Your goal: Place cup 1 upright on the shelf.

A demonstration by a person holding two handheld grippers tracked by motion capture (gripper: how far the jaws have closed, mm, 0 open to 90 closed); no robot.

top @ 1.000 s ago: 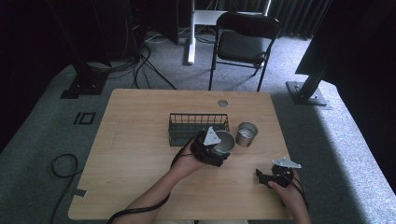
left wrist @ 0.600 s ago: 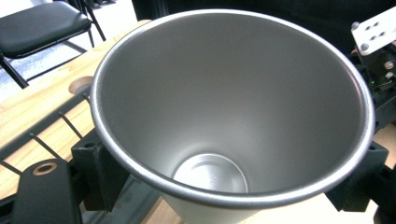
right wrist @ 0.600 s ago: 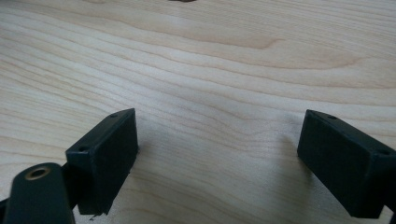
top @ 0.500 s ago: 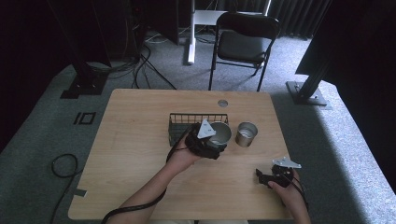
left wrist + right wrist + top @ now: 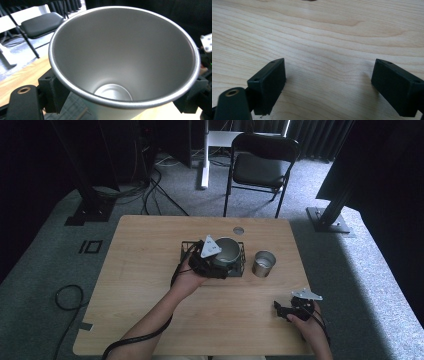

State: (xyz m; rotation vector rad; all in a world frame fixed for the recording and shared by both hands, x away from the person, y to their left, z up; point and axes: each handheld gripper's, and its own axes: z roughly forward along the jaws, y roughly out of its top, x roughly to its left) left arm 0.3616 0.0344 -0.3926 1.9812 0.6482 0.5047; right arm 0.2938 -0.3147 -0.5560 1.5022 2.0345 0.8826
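Carried far and up since 1 second ago: cup (image 5: 226, 251), clamped in left gripper (image 5: 216, 265), now over rack (image 5: 242, 261). Mid-placing; next, lower gently inside. Right gripper (image 5: 284, 310) apart, resting near-right on table (image 5: 145, 270).

Second steel cup (image 5: 263, 263) just sits upright on the wooden tabletop (image 5: 145, 270), folding chair (image 5: 260, 167) parked behind it, cables (image 5: 150, 190) snaking over the grey carpet.

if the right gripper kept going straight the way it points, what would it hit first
Probably the table: the right gripper, open and empty, points low across bare wood. In the high view it aims left along the near part, nothing close ahead; depth is unclear.
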